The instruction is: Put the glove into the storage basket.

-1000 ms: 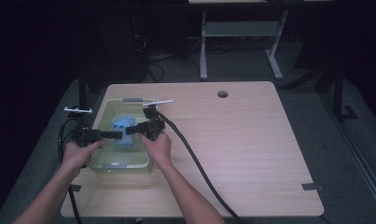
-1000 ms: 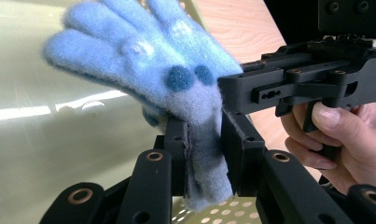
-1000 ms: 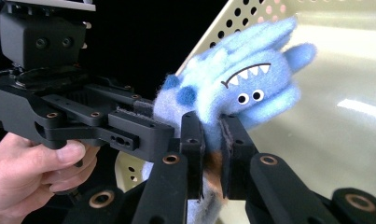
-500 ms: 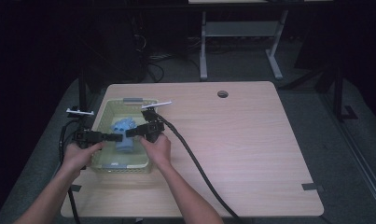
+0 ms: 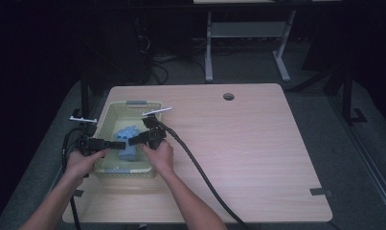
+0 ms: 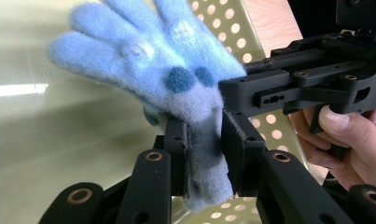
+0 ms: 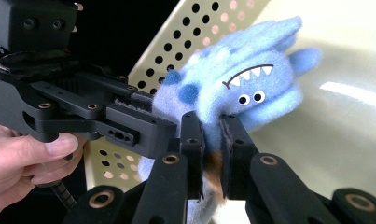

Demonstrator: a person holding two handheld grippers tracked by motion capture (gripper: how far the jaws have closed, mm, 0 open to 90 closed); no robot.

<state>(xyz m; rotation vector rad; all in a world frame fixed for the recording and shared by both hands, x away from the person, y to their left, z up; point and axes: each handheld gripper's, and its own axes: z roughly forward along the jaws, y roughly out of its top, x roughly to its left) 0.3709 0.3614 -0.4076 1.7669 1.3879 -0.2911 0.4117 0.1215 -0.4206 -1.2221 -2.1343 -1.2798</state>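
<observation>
Between both jaws, blue glove's (image 6: 176,79) cuff hidden, basket (image 5: 103,128) cropped

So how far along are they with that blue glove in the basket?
Done: both grippers have hold of the blue glove, the left gripper and the right gripper each with jaws clamped on its cuff. In hand: holding it above the basket. Left: probably lifting it out.

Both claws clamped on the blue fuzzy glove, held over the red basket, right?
Not red: the basket is pale yellow-green, as the high view shows. The rest holds: the left claw and right claw are both clamped on the blue fuzzy glove over it.
</observation>
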